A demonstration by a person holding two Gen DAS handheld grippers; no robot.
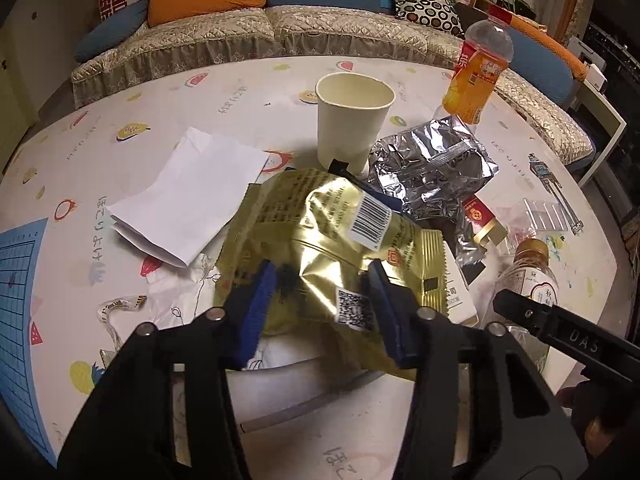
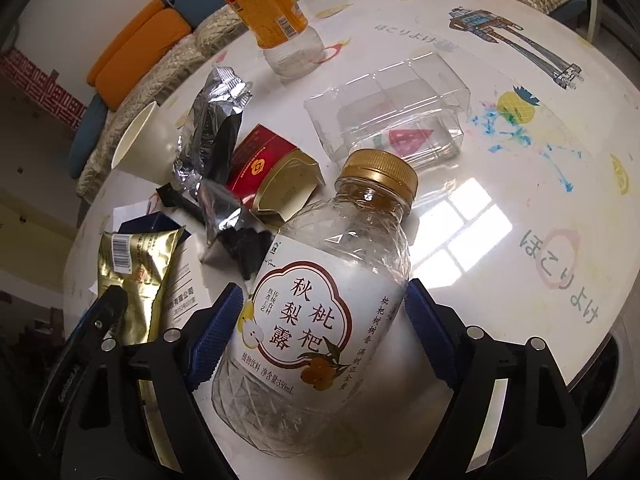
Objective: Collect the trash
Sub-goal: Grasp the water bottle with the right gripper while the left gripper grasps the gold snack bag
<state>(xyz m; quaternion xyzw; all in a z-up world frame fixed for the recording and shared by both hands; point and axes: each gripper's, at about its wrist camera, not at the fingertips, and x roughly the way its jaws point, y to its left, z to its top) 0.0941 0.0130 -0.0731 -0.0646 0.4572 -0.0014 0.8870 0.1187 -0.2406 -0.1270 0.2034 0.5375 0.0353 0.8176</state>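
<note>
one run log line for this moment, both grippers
left gripper: shut on gold wrapper | right gripper: shut on gold-capped bottle | cup, orange bottle: on table

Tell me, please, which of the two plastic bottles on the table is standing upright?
The orange-labelled bottle with the red cap, standing at the far side beyond the silver foil bag. The gold-capped bottle with the white label lies between the right gripper pads.
</note>
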